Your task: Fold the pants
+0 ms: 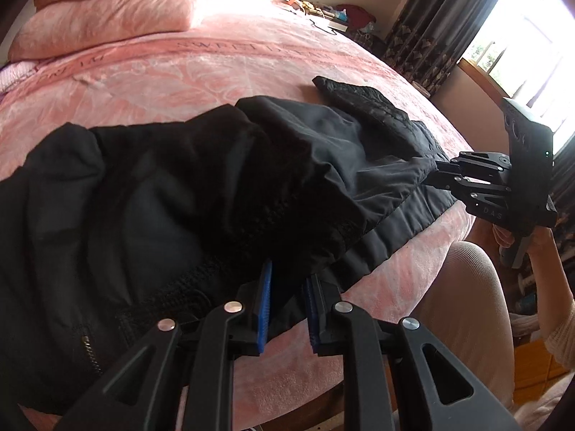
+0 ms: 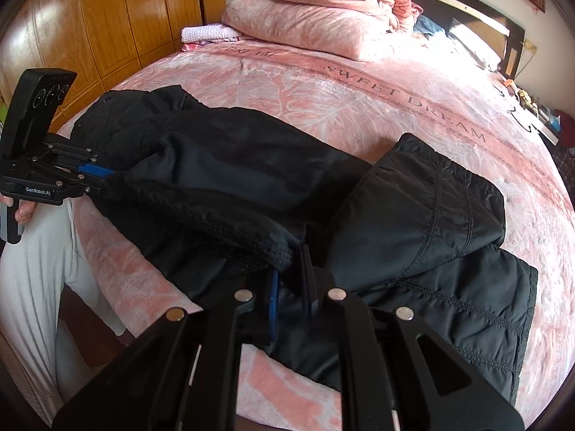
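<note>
1. We count one pair of black pants (image 1: 172, 194), two grippers, two stacked pink pillows (image 2: 316, 10) and one pink blanket (image 2: 305, 86) printed "SWEET DREAM" covering the bed.
2. In the left wrist view, the pants lie bunched across the blanket near the bed's edge, running from the far left to the right, with a zipper showing at lower left and a black mesh lining turned outward in the middle.
3. Our left gripper (image 1: 285, 307) sits at the near edge of that cloth; its blue pads (image 1: 264, 309) stand only slightly apart with a fold of the black fabric drawn down between them, so it is pinched on the pants.
4. Farther right in the same view, our right gripper (image 1: 436, 176) meets the other end of the pants, its jaws drawn together on a tip of the fabric, with the person's hand (image 1: 532, 244) on its handle.
5. In the right wrist view, the left gripper (image 2: 107, 179) appears at far left, its fingers nearly together on the pants (image 2: 233, 165) edge.
6. To the right there, the cloth spreads across the blanket toward a stitched, flatter section (image 2: 431, 215) lying on top.
7. The right gripper (image 2: 291, 283) at bottom centre has black fabric wedged between its narrowly spaced fingers.
8. A wooden wardrobe (image 2: 107, 25) stands behind the bed on the left.
</note>
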Action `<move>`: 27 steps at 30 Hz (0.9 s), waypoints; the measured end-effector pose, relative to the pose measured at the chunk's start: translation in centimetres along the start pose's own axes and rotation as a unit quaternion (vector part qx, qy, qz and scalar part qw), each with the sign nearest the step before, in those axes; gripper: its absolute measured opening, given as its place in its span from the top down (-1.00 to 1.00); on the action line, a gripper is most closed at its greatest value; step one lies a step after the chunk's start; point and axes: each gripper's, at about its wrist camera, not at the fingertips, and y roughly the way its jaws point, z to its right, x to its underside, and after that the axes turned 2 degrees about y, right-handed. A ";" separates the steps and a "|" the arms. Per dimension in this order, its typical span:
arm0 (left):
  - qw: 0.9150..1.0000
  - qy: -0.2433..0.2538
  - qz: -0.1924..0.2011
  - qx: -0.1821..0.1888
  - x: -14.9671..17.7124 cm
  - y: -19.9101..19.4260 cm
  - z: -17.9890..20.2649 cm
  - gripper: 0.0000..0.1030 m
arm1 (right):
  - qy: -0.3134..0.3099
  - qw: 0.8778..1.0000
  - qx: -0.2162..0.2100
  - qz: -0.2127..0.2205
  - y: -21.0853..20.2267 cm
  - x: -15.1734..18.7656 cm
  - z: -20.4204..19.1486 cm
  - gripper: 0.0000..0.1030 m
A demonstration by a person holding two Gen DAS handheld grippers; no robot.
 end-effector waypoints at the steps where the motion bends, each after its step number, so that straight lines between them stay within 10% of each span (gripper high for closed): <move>1: 1.000 -0.003 -0.006 -0.002 0.3 0.4 -0.1 0.65 | -0.001 1.000 0.002 -0.009 0.5 0.3 -0.1 0.78; 5: 1.000 -0.003 -0.015 -0.006 0.7 0.7 0.0 0.60 | -0.001 1.000 0.001 -0.031 1.1 0.8 -0.6 0.49; 9: 1.000 0.017 -0.015 -0.001 0.5 -0.7 0.7 0.34 | 0.016 0.999 -0.027 -0.022 -0.6 0.7 -0.7 -0.39; 12: 1.000 0.002 0.010 0.022 0.1 -2.6 0.8 -0.61 | 0.028 0.999 -0.034 0.007 -3.2 0.2 -0.5 -0.38; 16: 0.996 -0.040 0.052 0.052 -1.2 -4.9 0.2 -0.73 | 0.085 0.996 0.013 0.022 -4.5 -2.5 1.6 -0.38; 27: 0.996 -0.064 0.020 -0.054 -3.5 1.2 -1.6 -0.76 | 0.222 0.956 0.175 -0.077 7.2 -10.0 7.7 -0.32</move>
